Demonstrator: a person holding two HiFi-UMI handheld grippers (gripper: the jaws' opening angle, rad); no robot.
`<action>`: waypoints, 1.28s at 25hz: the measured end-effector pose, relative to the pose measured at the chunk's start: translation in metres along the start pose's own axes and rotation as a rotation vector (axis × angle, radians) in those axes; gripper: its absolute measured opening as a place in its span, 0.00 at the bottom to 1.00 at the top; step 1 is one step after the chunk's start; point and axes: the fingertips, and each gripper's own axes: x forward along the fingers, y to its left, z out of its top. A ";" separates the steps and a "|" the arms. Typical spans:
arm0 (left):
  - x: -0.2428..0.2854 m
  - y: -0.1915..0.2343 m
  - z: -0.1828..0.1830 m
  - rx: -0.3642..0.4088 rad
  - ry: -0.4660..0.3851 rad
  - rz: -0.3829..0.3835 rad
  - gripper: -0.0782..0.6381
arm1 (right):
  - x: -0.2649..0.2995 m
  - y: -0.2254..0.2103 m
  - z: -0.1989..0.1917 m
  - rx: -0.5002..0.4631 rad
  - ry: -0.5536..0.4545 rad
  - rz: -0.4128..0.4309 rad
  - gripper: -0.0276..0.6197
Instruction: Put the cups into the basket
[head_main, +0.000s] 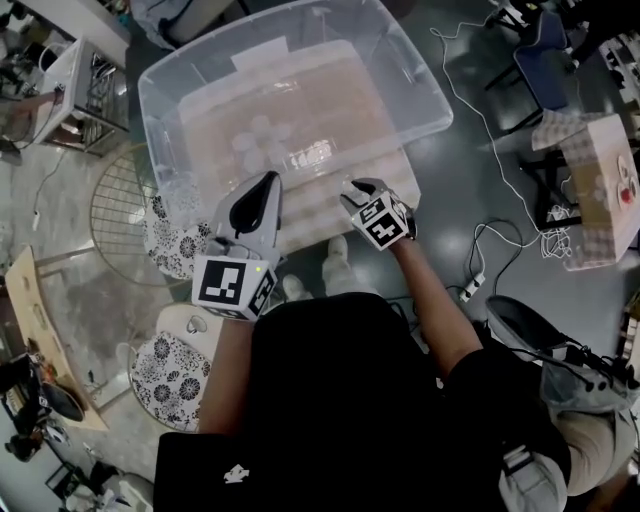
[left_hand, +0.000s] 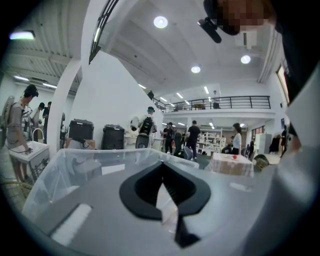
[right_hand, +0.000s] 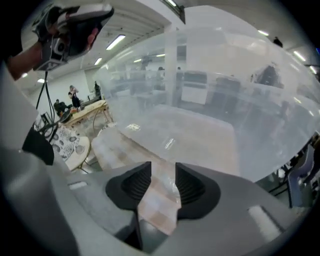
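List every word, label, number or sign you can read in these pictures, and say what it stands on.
No text here can be read.
White label on the clear tub: blurred, unreadable.
Left marker cube and right marker cube: black-and-white square patterns, no letters.
Cardboard box: red print, too small to read.
White mark on the black shirt: too small.

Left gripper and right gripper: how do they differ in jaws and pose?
On the left gripper the jaws meet at the tips; on the right gripper they stand apart, with a translucent strip between. The left gripper looks over the rim of the basket into the room; the right gripper looks into the basket. Both are at its near side.
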 end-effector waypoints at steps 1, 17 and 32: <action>0.001 0.000 0.000 0.001 0.002 0.003 0.12 | 0.005 0.001 -0.003 -0.050 0.033 -0.001 0.27; -0.007 0.016 -0.004 -0.001 0.009 0.061 0.12 | 0.057 0.005 -0.045 -0.359 0.386 -0.010 0.19; -0.005 0.019 -0.004 -0.002 0.011 0.044 0.12 | 0.049 0.010 -0.045 -0.322 0.392 0.007 0.08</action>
